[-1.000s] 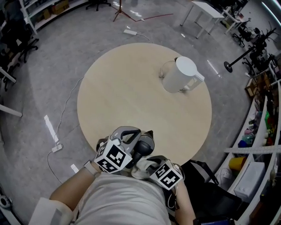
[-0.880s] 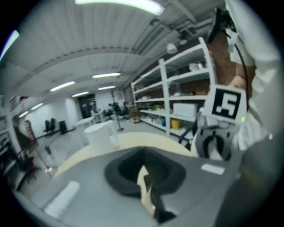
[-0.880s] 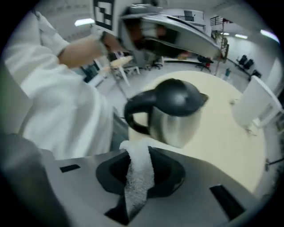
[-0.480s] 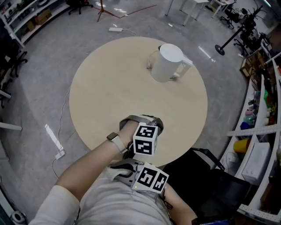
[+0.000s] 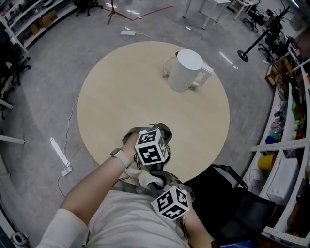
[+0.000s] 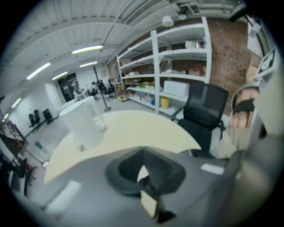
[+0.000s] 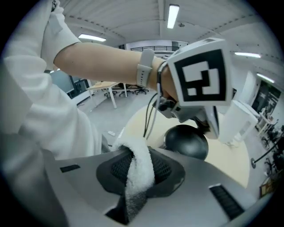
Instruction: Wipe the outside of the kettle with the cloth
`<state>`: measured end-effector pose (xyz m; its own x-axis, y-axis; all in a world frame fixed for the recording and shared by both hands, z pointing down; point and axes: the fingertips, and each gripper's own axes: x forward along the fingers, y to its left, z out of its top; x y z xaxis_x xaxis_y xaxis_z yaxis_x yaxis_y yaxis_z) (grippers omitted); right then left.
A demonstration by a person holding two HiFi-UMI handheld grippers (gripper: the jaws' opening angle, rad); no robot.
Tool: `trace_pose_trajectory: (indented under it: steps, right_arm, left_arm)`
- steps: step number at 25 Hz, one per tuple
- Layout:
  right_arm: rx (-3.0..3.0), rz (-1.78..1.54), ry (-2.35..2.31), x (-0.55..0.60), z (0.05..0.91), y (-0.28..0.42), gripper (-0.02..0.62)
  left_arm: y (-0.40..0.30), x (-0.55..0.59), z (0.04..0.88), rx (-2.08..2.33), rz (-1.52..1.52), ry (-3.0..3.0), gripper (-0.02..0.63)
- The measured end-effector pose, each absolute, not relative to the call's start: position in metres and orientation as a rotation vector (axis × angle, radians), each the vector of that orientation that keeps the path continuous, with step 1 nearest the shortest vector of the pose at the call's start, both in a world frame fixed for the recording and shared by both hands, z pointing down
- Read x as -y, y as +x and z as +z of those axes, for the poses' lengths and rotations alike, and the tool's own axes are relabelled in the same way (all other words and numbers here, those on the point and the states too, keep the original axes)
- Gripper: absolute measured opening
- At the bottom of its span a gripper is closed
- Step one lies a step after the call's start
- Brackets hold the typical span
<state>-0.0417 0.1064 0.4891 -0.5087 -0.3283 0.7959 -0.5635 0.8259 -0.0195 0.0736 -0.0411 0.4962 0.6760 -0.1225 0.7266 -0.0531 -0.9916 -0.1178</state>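
Note:
A white kettle stands upright at the far right of the round pale wooden table. My left gripper hovers over the table's near edge with its jaws shut and nothing between them. In the left gripper view the kettle is well ahead of this gripper. My right gripper sits just behind and below the left one, close to my body. It is shut on a white cloth, which shows in the head view as a pale lump. The kettle lies far from the right gripper.
A black office chair stands at the table's near right. Shelving with coloured items runs along the right side. A white cable and power strip lie on the grey floor to the left. Tripod legs stand beyond the table.
My left gripper has swung forward over the table's near edge and now crosses above the right gripper. The right gripper stays low near my body with the cloth. The kettle has not moved.

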Motion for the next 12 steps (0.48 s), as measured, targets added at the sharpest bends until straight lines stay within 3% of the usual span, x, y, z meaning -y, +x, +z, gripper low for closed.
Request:
trace_pose_trajectory:
  steps: [6,9,12]
  right_arm:
    - [2.001,0.176,0.899,-0.092,0.497,0.044,0.064]
    - [1.981,0.109,0.973,-0.079,0.516,0.071,0.064]
    - [2.057,0.259,1.165,-0.057,0.527,0.090,0.064]
  left_arm:
    - [0.067,0.042,0.486,-0.240,-1.287,-2.598,0.000]
    - [0.094,0.033,0.466,-0.254,-1.139,-2.615,0.000]
    - [0.117,0.016,0.468,-0.231,-1.059,-2.707,-0.006]
